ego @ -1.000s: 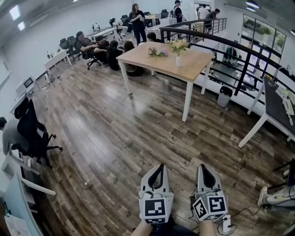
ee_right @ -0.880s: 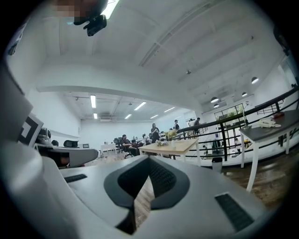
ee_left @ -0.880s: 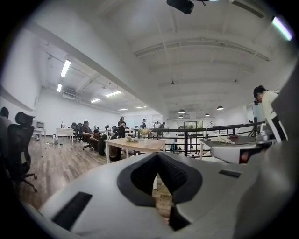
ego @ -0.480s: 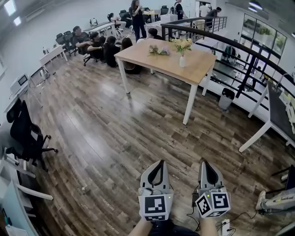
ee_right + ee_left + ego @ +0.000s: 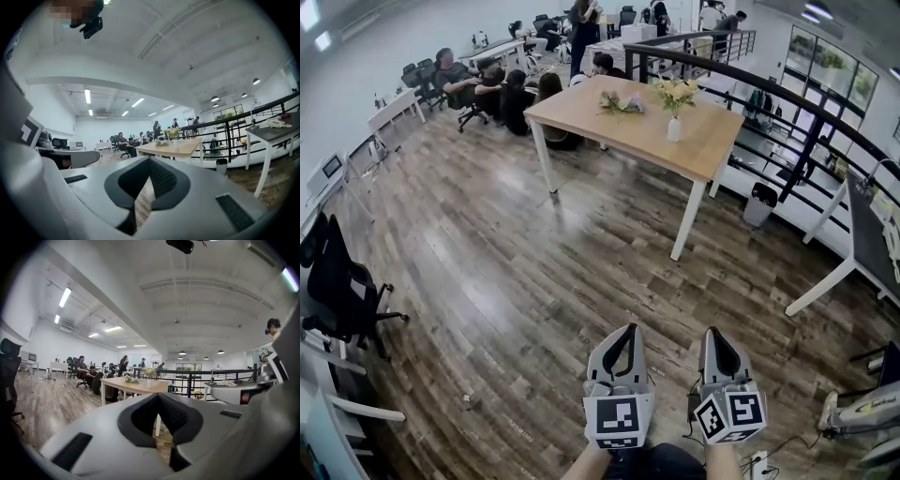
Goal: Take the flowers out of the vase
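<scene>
The vase (image 5: 674, 129) stands upright on the table (image 5: 609, 127) at twelve o'clock, its flowers (image 5: 675, 92) pointing up. At six o'clock, the left gripper (image 5: 625, 330) and right gripper (image 5: 712, 332) are both closed and empty.

**Gripper and Hand Status**

The left gripper (image 5: 629, 331) and the right gripper (image 5: 712, 334) are held side by side, close together, low in the head view. Both point forward and roughly level. On each gripper the jaws are closed tip to tip, with nothing between them. The left hand (image 5: 587, 464) and the right hand (image 5: 722, 461) grasp the rear ends.
</scene>
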### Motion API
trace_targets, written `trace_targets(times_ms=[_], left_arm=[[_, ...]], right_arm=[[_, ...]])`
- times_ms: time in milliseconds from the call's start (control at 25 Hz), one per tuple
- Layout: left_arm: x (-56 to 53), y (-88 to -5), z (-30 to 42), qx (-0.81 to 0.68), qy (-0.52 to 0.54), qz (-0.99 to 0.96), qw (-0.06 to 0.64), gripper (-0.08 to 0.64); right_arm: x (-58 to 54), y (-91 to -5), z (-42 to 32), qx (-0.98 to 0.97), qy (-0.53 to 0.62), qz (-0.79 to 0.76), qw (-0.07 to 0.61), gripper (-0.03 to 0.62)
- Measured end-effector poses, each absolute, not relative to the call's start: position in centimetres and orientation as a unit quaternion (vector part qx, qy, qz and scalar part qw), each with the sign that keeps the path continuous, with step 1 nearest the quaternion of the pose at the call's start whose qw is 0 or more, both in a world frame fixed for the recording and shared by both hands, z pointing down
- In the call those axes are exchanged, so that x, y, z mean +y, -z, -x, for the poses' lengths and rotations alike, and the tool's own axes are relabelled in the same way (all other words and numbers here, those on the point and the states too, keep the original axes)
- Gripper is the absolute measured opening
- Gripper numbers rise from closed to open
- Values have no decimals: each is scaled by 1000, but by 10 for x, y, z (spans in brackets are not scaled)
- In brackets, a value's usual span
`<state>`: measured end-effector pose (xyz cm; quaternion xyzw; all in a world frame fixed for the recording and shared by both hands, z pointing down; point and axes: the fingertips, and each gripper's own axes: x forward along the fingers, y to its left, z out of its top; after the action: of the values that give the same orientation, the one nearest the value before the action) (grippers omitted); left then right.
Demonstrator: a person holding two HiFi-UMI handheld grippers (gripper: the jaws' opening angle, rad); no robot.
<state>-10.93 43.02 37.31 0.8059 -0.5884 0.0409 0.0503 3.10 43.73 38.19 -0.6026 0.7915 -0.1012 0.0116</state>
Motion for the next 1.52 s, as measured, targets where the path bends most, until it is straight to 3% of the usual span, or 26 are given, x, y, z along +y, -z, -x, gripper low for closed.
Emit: trace_targets(times_ms=[1040, 1520], left_arm=[[294, -393, 123, -618, -47, -782, 68, 40], [188, -385, 73, -627, -57, -775, 58, 40]], right_arm=[[291, -397, -18, 815, 114, 569, 3, -3], [177, -384, -63, 825, 114, 553, 11, -3]])
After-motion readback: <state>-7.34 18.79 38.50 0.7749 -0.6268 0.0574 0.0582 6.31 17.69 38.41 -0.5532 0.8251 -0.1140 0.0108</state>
